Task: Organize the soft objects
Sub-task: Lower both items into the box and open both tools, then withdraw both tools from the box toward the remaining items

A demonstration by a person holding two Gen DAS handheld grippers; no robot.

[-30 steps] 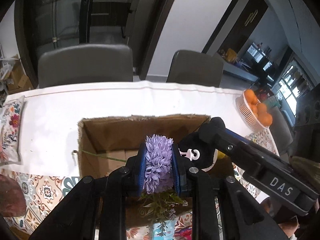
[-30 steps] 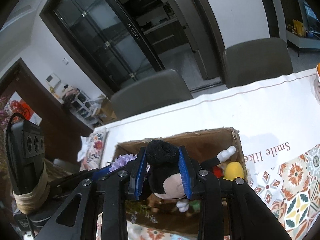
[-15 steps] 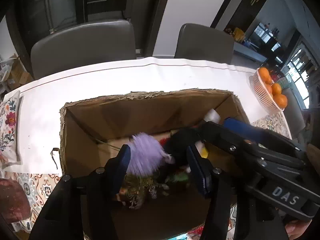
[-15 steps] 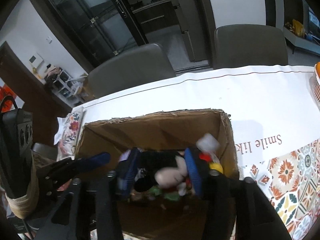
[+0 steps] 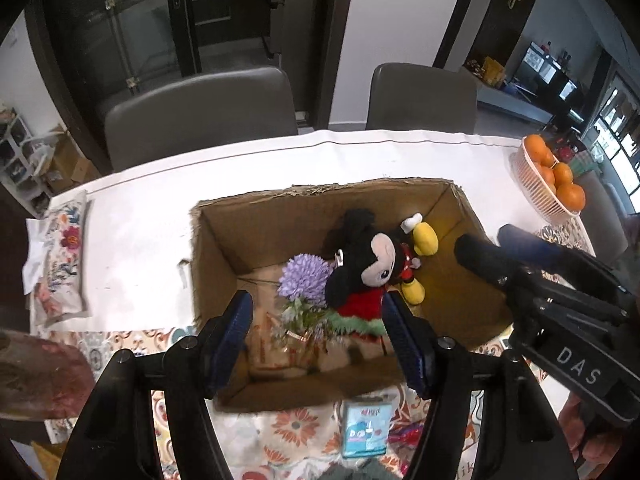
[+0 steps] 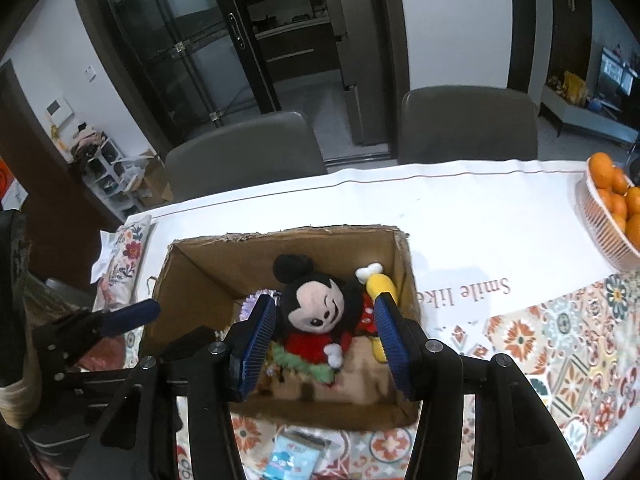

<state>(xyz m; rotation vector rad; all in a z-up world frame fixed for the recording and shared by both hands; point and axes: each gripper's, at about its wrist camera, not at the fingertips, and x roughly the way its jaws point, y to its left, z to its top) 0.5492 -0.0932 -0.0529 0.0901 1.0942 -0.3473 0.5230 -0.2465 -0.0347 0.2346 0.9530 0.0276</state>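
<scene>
The open brown cardboard box is sitting on the white-clothed table, already holding both soft things, so the dropping-in step is judged as finishing; next, both tools need lifting clear toward another loose item. The black-and-red plush mouse doll is lying right of centre, long axis running near-left to far-right, yellow feet rightward. The purple artificial flower is touching its left side, stem unclear. The left gripper is opening, nothing between its jaws; the right gripper is hanging spread and empty.
</scene>
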